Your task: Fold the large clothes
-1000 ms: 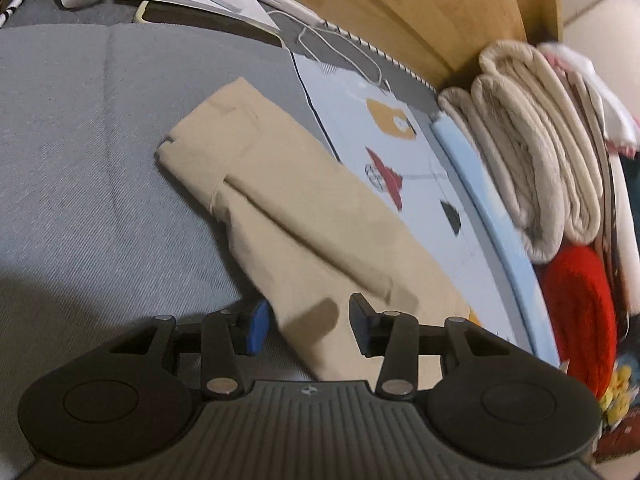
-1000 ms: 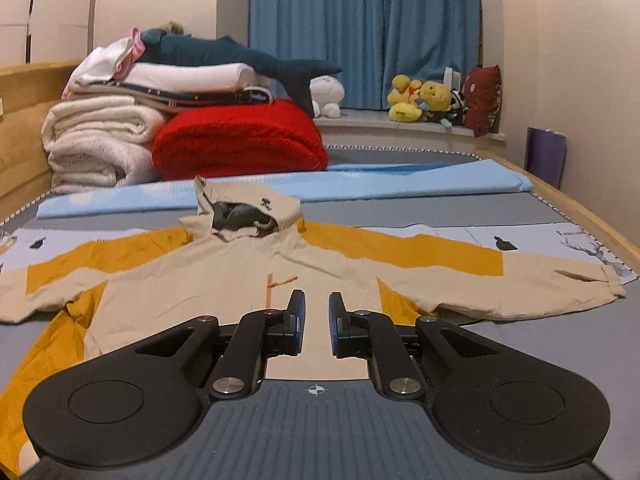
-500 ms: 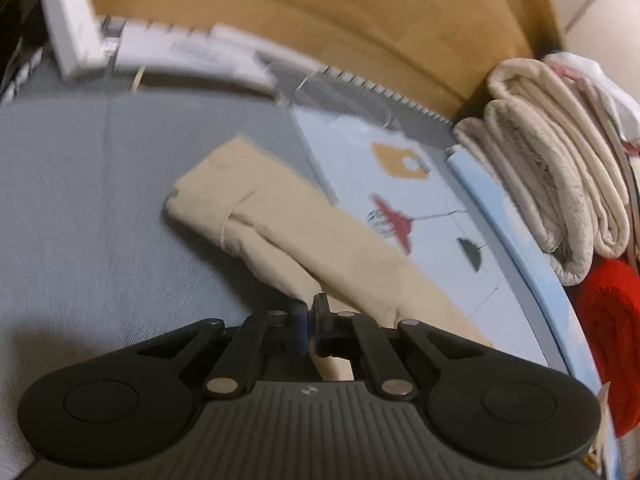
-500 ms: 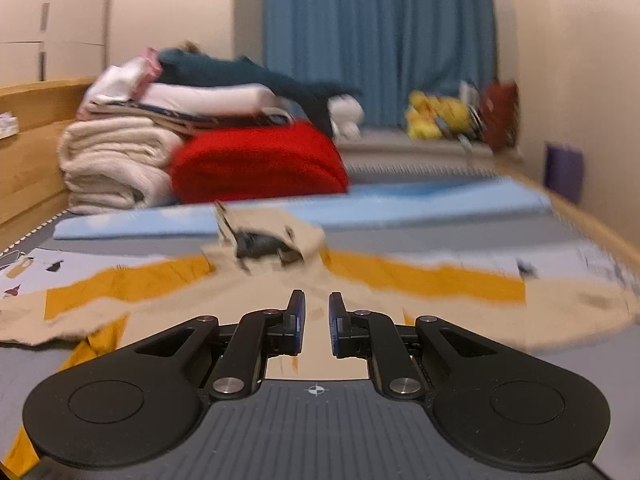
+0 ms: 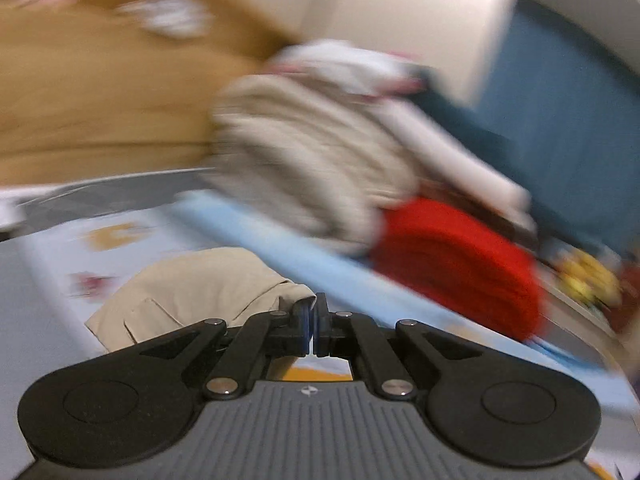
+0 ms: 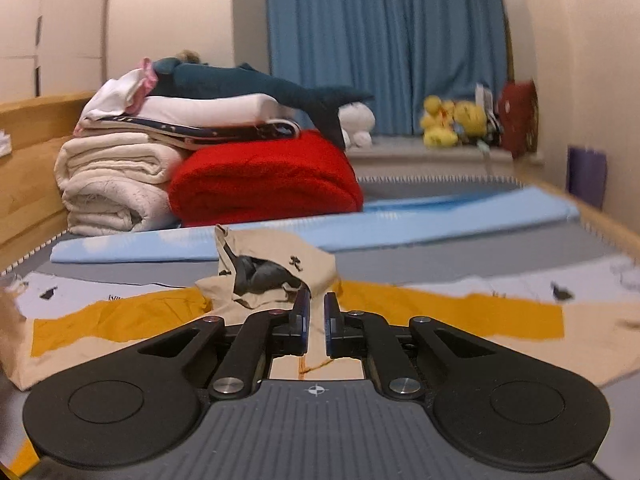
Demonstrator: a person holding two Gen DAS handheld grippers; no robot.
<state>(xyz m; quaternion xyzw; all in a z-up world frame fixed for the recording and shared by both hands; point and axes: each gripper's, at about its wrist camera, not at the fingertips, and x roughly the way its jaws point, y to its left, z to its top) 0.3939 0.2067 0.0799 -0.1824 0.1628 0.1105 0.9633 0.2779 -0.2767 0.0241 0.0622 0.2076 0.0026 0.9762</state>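
A beige and mustard hooded jacket [image 6: 460, 316] lies spread face up on the bed, its hood [image 6: 272, 272] toward the blankets. My left gripper [image 5: 314, 320] is shut on the beige sleeve [image 5: 192, 292], which hangs lifted off the sheet; this view is motion-blurred. My right gripper [image 6: 316, 312] hovers low over the jacket's chest just below the hood. Its jaws are closing, with a narrow gap left. Beige cloth shows through that gap, lying beneath the fingers and not pinched. At the left edge of the right wrist view, the raised sleeve [image 6: 10, 320] is a blur.
Cream towels [image 6: 112, 188], a red blanket [image 6: 264, 184] and a shark plush [image 6: 260, 84] are piled at the far side. A light blue pad [image 6: 440, 216] lies before them. A wooden headboard [image 5: 100, 92] is on the left, with yellow plush toys [image 6: 452, 124] by the curtain.
My left gripper closed on the sleeve, then swung it up and across toward the jacket's body. My right gripper moved forward toward the hood and its gap narrowed a little.
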